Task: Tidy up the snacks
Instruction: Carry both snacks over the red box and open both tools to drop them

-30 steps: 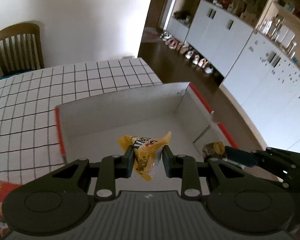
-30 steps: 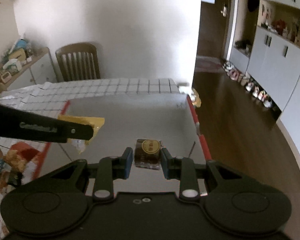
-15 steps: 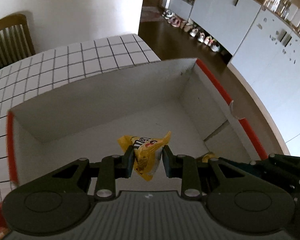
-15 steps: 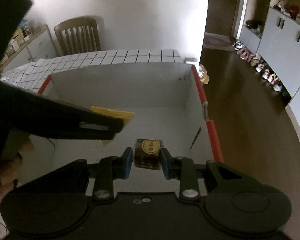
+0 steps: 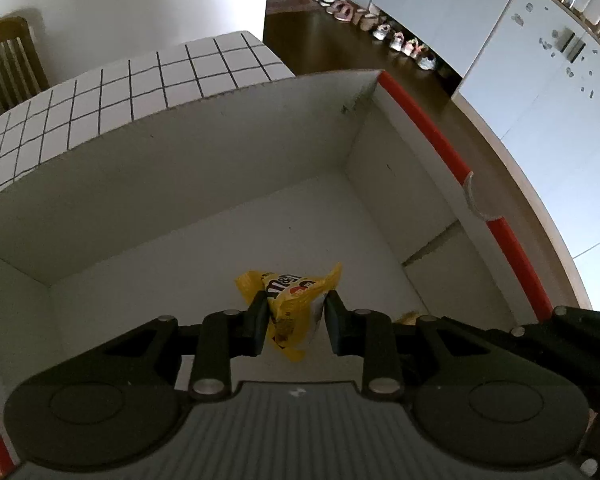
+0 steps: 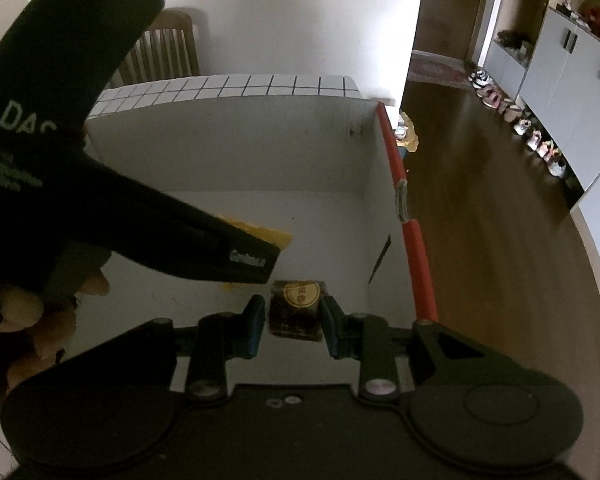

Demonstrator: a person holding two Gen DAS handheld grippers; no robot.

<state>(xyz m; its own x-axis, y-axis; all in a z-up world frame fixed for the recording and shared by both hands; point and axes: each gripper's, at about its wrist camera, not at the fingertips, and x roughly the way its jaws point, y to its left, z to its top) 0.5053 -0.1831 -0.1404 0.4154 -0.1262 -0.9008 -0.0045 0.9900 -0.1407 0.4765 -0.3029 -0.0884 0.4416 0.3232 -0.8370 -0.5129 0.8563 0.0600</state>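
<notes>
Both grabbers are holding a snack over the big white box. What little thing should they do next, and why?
Probably lower a little, then open. The left gripper pinches the yellow M&M's bag and the right gripper pinches the dark wrapped snack, both already inside the walls of the white box, above its floor, so a short drop would land them inside.

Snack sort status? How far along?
Done: nothing lies in the white box yet. In hand: left hand-held gripper holds the yellow candy bag, right hand-held gripper the brown wrapped snack, both over the box. Left: release both.
</notes>
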